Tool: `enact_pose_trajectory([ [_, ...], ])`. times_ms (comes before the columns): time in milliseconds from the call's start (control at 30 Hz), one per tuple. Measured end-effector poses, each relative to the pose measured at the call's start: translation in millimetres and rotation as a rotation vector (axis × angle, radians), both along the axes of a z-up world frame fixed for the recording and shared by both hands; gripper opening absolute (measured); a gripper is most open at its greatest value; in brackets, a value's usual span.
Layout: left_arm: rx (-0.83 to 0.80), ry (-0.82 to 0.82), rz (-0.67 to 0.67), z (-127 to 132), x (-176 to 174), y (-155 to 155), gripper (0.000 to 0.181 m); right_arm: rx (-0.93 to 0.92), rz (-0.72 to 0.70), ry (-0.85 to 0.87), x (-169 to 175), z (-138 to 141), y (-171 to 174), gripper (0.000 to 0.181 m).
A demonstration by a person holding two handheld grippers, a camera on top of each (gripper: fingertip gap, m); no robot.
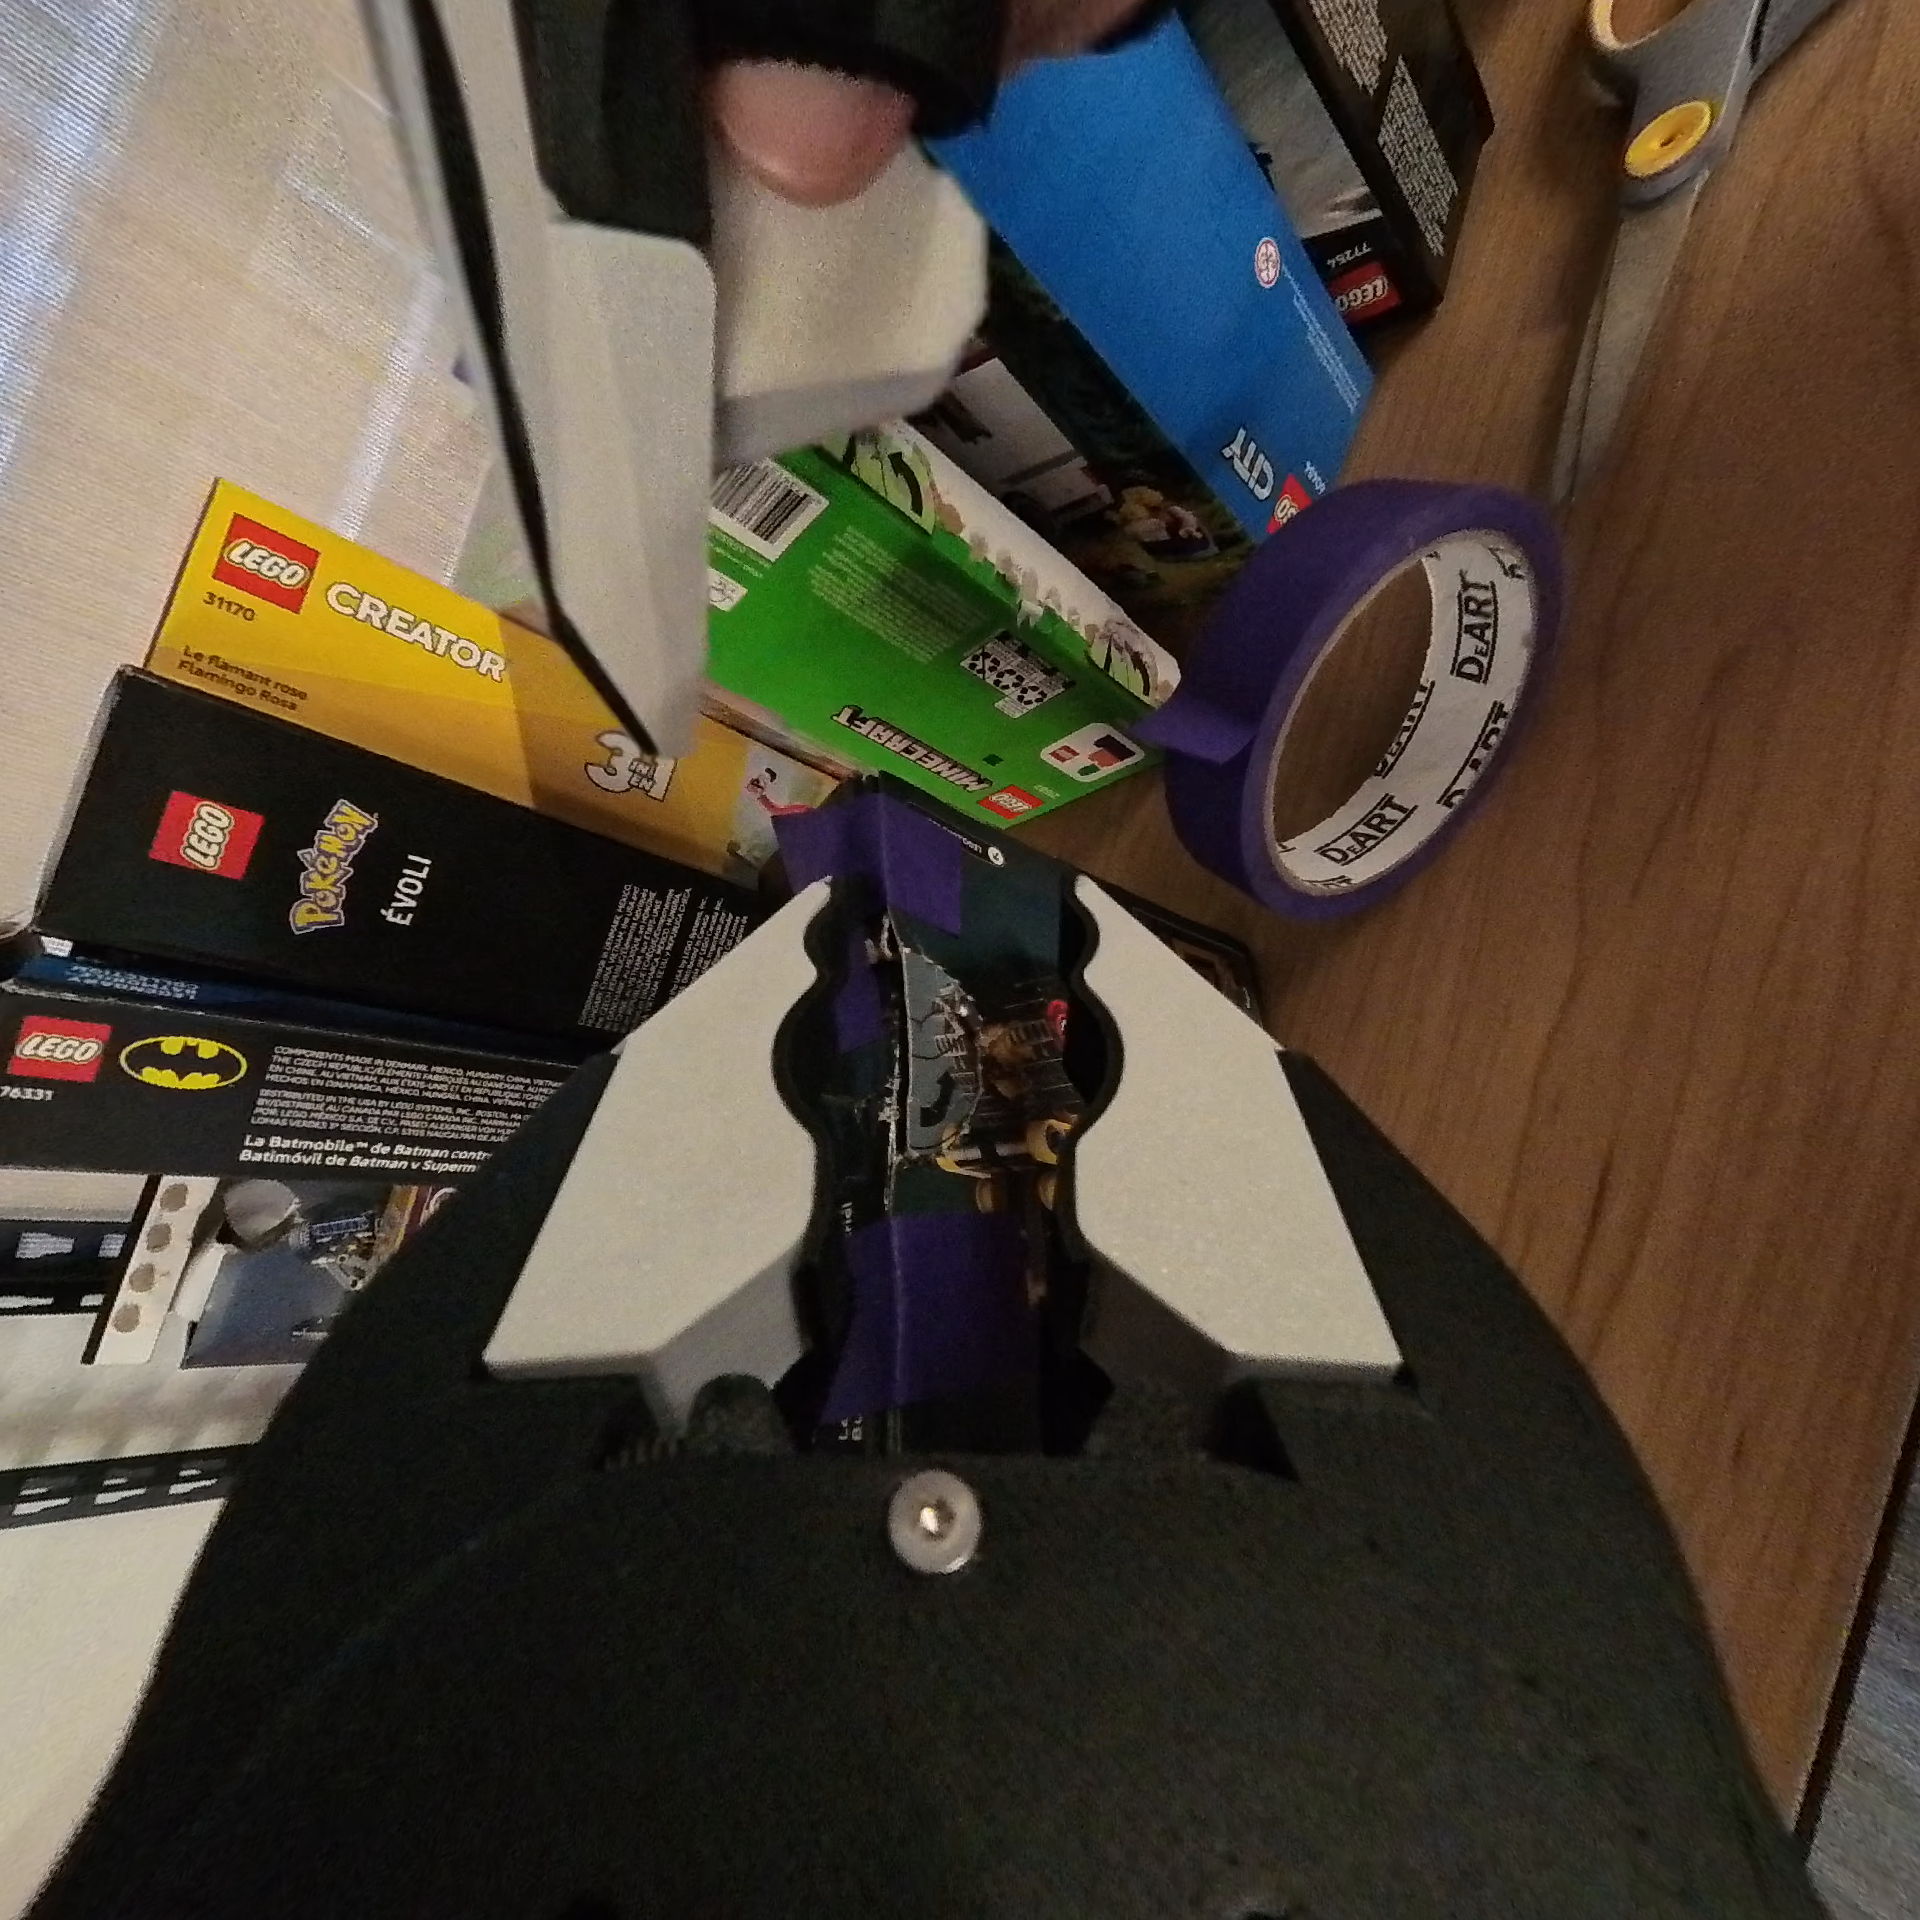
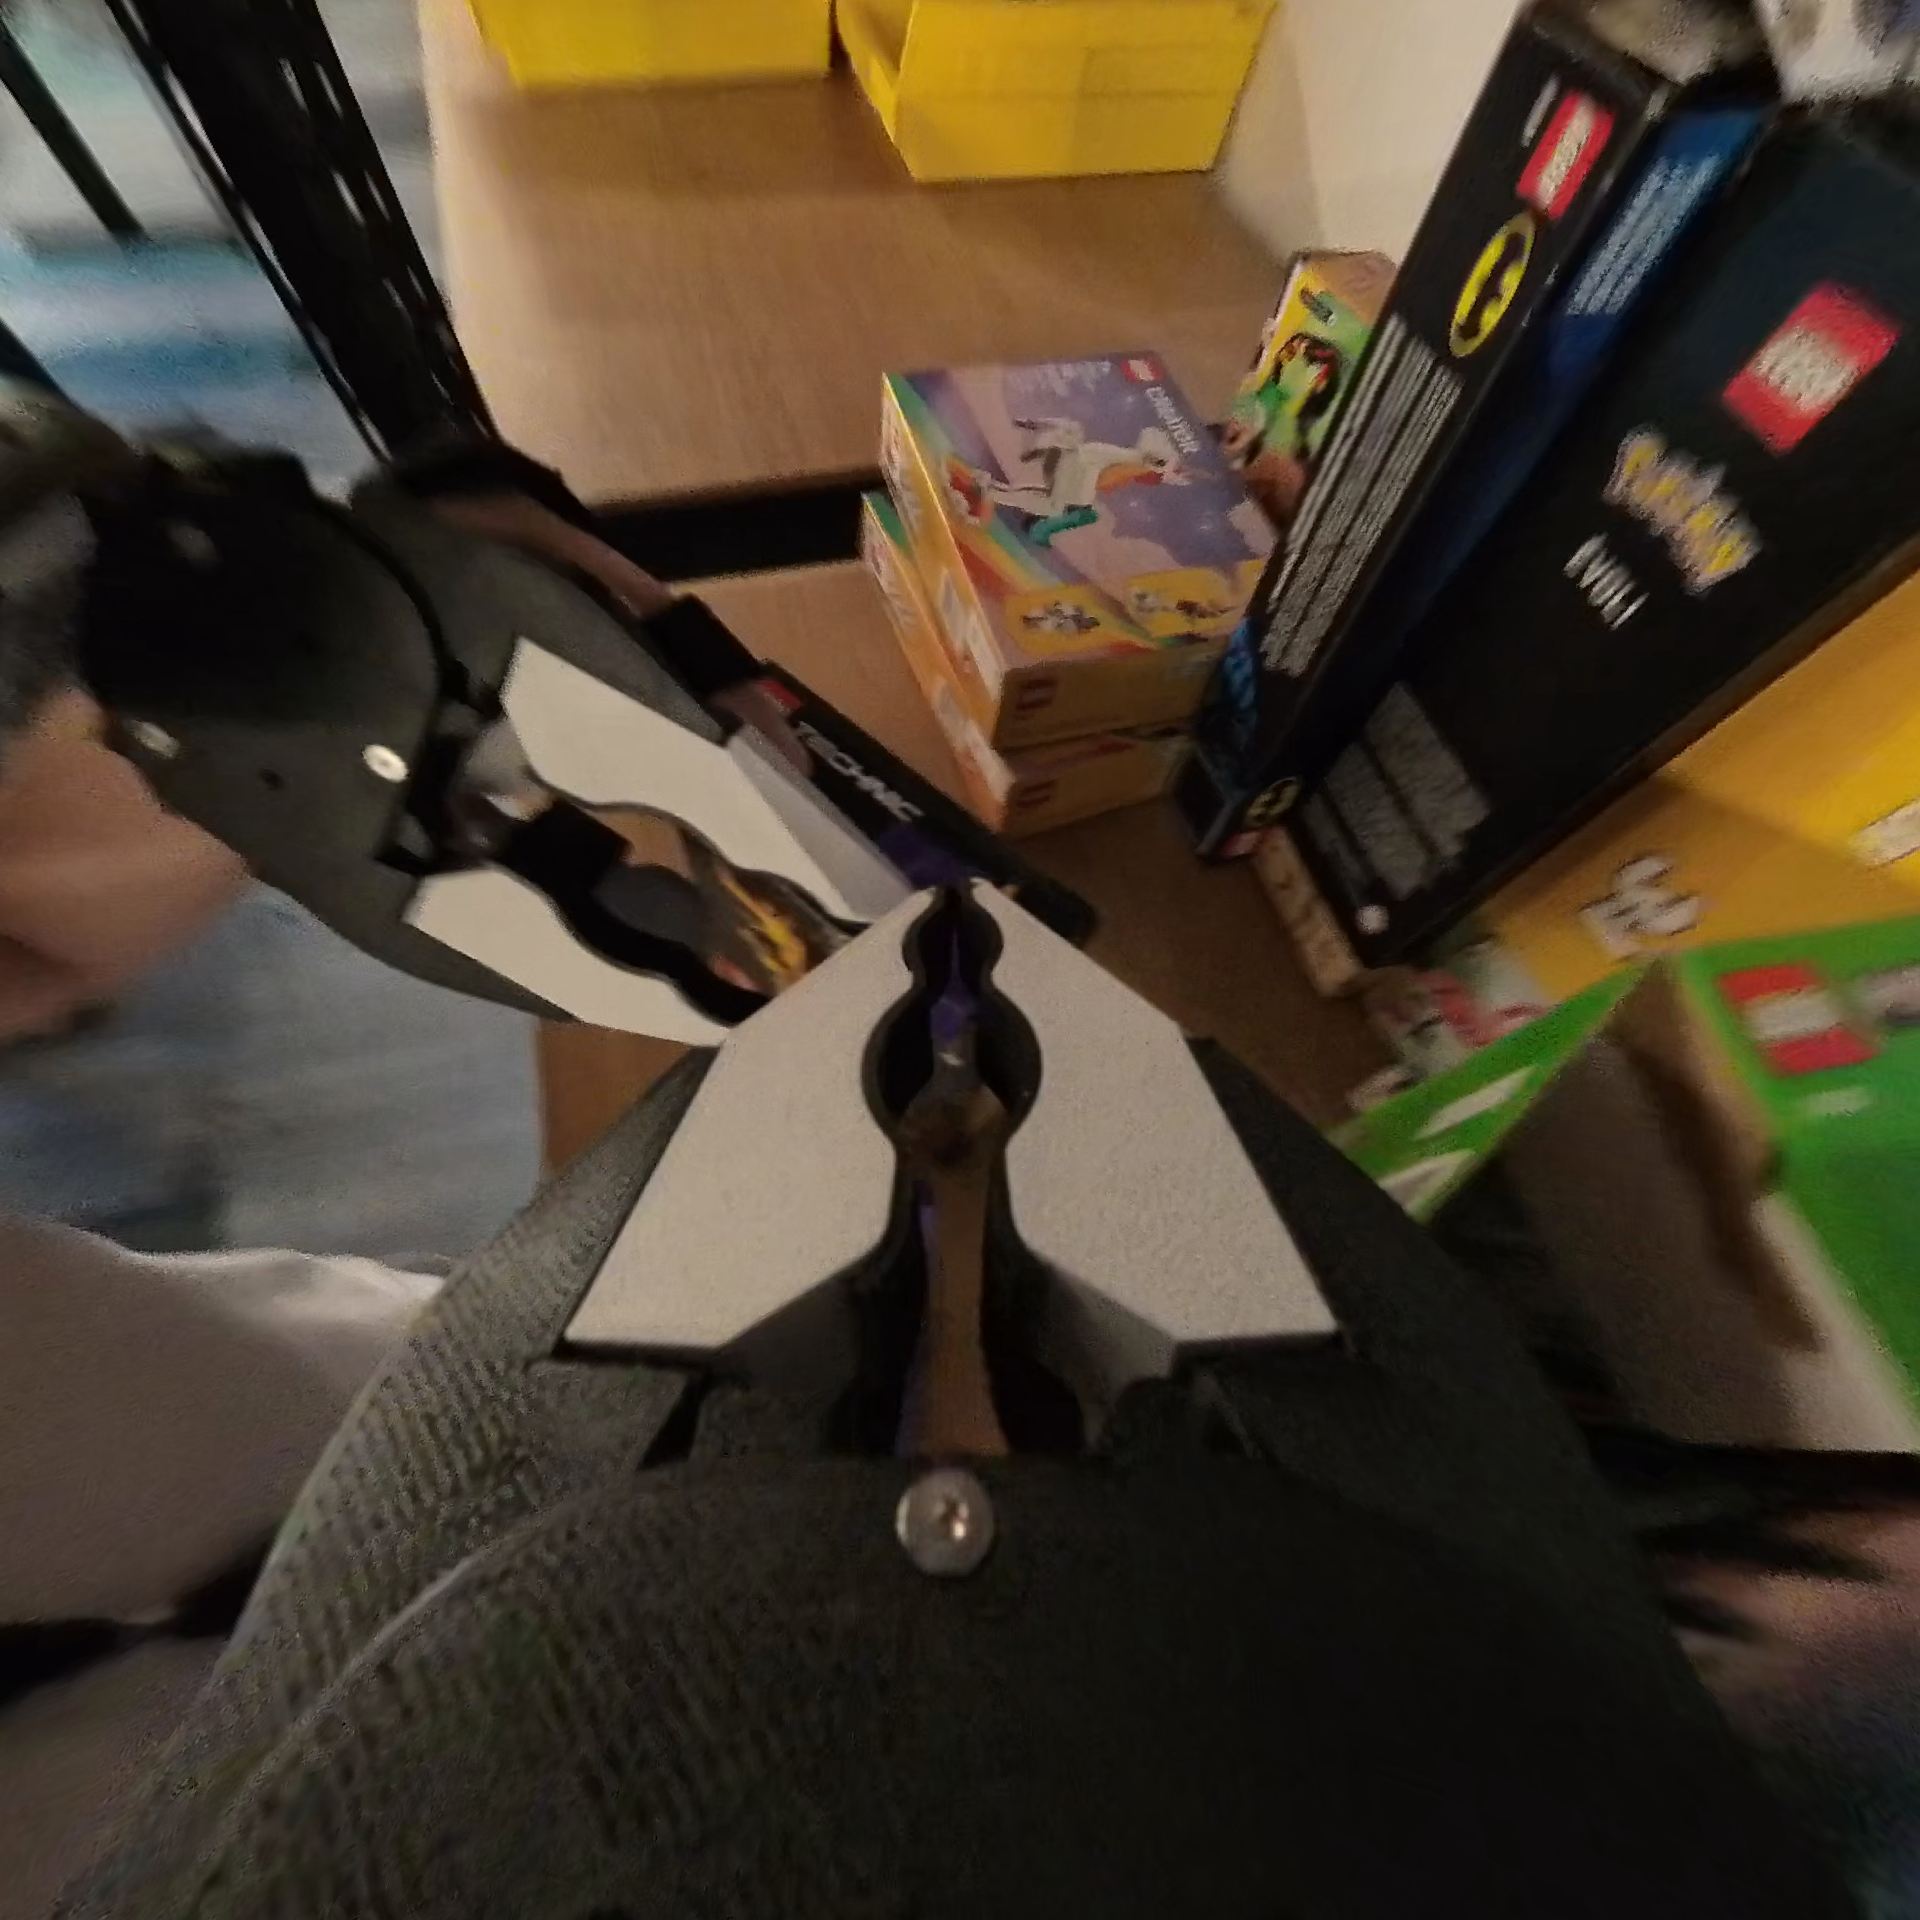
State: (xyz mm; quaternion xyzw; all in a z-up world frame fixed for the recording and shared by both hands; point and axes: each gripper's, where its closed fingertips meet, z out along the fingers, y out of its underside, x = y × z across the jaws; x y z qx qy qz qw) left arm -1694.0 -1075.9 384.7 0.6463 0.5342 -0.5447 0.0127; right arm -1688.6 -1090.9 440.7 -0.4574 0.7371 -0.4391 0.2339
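My left gripper (image 1: 951,894) is shut on a flat black box (image 1: 956,1070) patched with purple tape, gripped across its thin edge. In the right wrist view the same gripper (image 2: 810,966) comes in from the left and holds that box (image 2: 862,800) out over the wooden shelf. My right gripper (image 2: 951,909) is nearly closed on a thin purple strip of tape (image 2: 961,997), and its tips touch the end of the box. One of its fingers (image 1: 623,416) shows at the top of the left wrist view.
A roll of purple tape (image 1: 1361,707) stands on the wooden shelf (image 1: 1662,935). Toy boxes lie around it: green (image 1: 894,644), yellow (image 1: 364,644), black (image 1: 343,883), blue (image 1: 1153,260). Two small stacked boxes (image 2: 1060,582), yellow bins (image 2: 1049,83) and a black shelf post (image 2: 312,229) stand farther off. The left gripper's tips are roughly 6 cm from the right gripper's.
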Motion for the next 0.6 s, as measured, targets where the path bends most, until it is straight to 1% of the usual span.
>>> enact_pose_trajectory([
  [67,0.000,0.002,-0.005,1,0,1,0.037,0.187,0.011,-0.097,6,-11,12,0.000],
  [100,-0.001,0.001,-0.007,1,0,1,0.036,0.249,0.002,-0.138,9,-15,13,0.000],
  [167,-0.006,-0.001,-0.011,1,0,2,0.036,0.292,-0.057,-0.205,10,-21,3,0.000],
  [200,-0.009,0.000,-0.014,1,0,2,0.036,0.309,-0.082,-0.206,8,-26,-1,0.000],
  [267,-0.017,0.003,-0.021,2,1,3,0.032,0.295,-0.134,-0.173,3,-38,-9,0.000],
  [367,-0.023,0.013,-0.030,2,4,4,0.030,0.276,-0.121,-0.203,6,-38,-6,0.000],
  [433,-0.019,0.020,-0.040,3,5,5,0.031,0.251,-0.140,-0.205,5,-38,-10,0.000],
  [500,-0.017,0.022,-0.042,3,6,6,0.030,0.223,-0.189,-0.227,0,-36,-20,0.000],
  [600,-0.022,0.022,-0.046,3,6,6,0.030,0.241,-0.184,-0.278,0,-36,-20,0.000],
])
